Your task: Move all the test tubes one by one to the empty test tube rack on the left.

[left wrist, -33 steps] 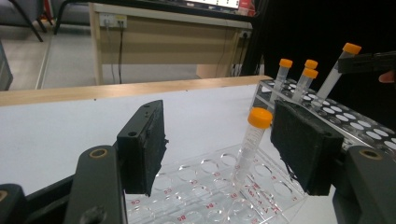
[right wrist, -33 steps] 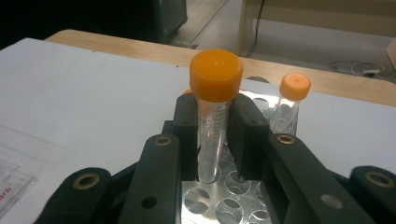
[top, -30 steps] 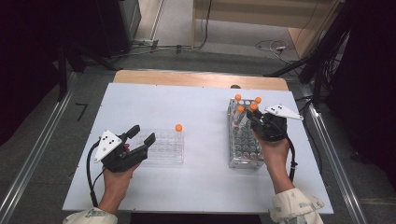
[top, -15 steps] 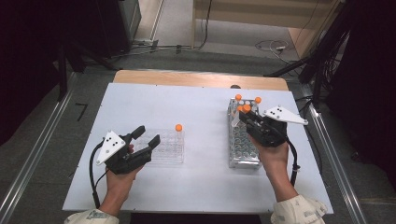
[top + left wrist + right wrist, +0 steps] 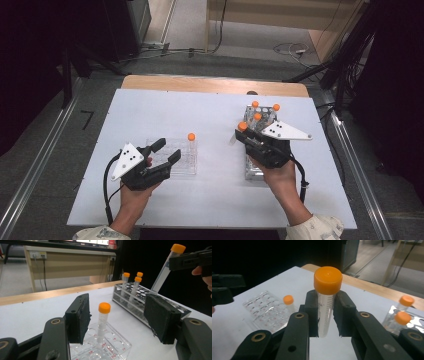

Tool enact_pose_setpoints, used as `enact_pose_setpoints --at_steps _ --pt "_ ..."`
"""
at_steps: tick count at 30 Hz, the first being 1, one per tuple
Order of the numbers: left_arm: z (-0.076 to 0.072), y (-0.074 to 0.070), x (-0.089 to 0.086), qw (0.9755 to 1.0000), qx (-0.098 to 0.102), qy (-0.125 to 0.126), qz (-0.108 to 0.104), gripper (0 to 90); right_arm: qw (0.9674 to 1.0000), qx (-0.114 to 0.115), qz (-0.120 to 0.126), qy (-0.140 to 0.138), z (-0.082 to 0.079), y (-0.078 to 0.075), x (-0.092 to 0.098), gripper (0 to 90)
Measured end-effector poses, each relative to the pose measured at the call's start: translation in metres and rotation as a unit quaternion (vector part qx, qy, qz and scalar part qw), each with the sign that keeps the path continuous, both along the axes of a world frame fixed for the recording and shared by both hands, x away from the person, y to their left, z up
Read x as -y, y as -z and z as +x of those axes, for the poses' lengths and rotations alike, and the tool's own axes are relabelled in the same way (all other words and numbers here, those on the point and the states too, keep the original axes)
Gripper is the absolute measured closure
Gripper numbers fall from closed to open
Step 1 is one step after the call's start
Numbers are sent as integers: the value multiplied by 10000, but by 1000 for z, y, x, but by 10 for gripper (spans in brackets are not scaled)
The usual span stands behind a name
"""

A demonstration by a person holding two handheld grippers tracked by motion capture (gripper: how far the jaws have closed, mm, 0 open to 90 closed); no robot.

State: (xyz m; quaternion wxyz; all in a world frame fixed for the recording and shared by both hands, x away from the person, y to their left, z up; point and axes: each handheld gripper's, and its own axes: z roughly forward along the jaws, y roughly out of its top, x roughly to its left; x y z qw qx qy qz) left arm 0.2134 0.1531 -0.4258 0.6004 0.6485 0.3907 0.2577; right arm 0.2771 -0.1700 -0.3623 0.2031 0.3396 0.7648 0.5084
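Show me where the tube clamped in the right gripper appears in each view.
High view: the held tube is right of centre, left of the metal rack.
Left gripper view: upper right, tilted.
Right gripper view: centre, upright.
Shared landmark: the lone tube in the clear rack.

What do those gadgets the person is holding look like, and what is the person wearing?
Each hand-held gripper, left and right, is a black body with two flat black jaws, round metal pivots at the joints, and dark, rough-edged pads. A pale grey three-cornered plate with small dark dots sits on top of each, and a black cable trails back. The person's sleeves are light, with a mottled pattern.
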Motion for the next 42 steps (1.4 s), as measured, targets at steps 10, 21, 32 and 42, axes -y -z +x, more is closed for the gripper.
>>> enact_pose_setpoints --at_steps 10,21,32,42 --pt "-2 3 20 9993 3 289 222 414 9982 -146 -92 -570 -14 7 -26 721" --pt "0 8 40 9972 -9 517 539 496 9941 -242 -143 -1044 -29 11 -48 721" --pt "-2 8 55 9933 76 848 780 575 9921 -304 -205 -1202 -32 16 -57 722" --pt "-3 8 58 9919 96 938 851 656 9903 -382 -260 -1312 -34 20 -63 721"
